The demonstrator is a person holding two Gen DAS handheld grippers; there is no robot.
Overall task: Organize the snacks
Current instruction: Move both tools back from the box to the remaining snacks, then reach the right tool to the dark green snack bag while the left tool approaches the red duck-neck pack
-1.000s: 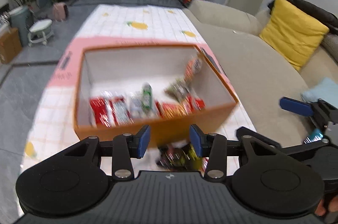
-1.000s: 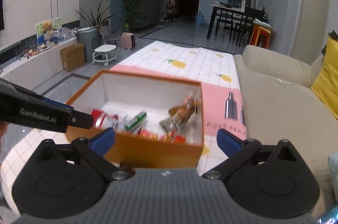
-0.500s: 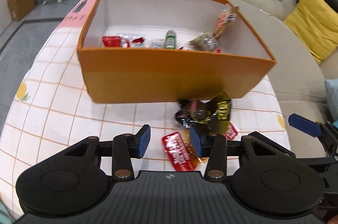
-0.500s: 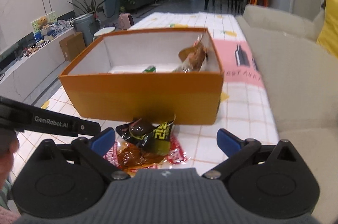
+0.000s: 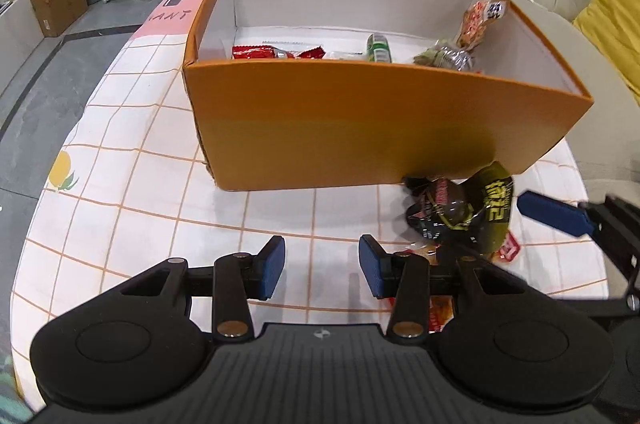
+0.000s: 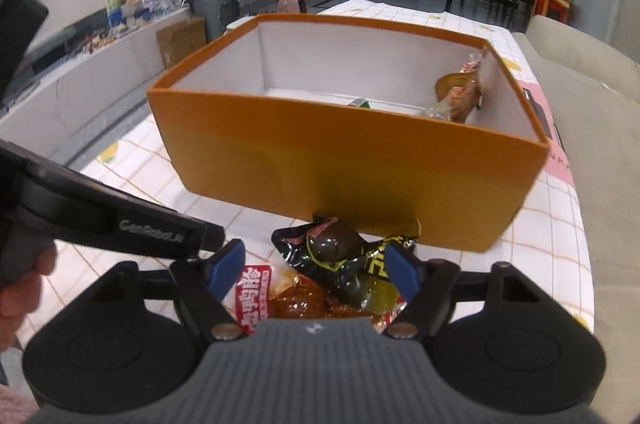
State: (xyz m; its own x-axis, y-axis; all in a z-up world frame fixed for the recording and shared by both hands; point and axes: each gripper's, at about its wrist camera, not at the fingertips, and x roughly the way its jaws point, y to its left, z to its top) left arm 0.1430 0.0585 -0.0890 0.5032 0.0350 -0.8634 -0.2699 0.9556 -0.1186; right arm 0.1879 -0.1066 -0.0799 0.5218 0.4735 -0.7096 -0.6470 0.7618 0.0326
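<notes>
Right gripper [image 6: 314, 270] has just been closing, jaws astride the dark snack packet [image 6: 340, 260] lying against the orange box [image 6: 352, 164], pads not yet pressing. Left gripper [image 5: 322, 266] hangs parted, empty. Next, I reckon: pinch, lift, clear the wall.

A box [image 5: 360, 128] stands on the table [image 5: 132, 184], with snacks [image 5: 276, 53] in it. More packets [image 6: 340, 264] lie on the table just before its near wall.
</notes>
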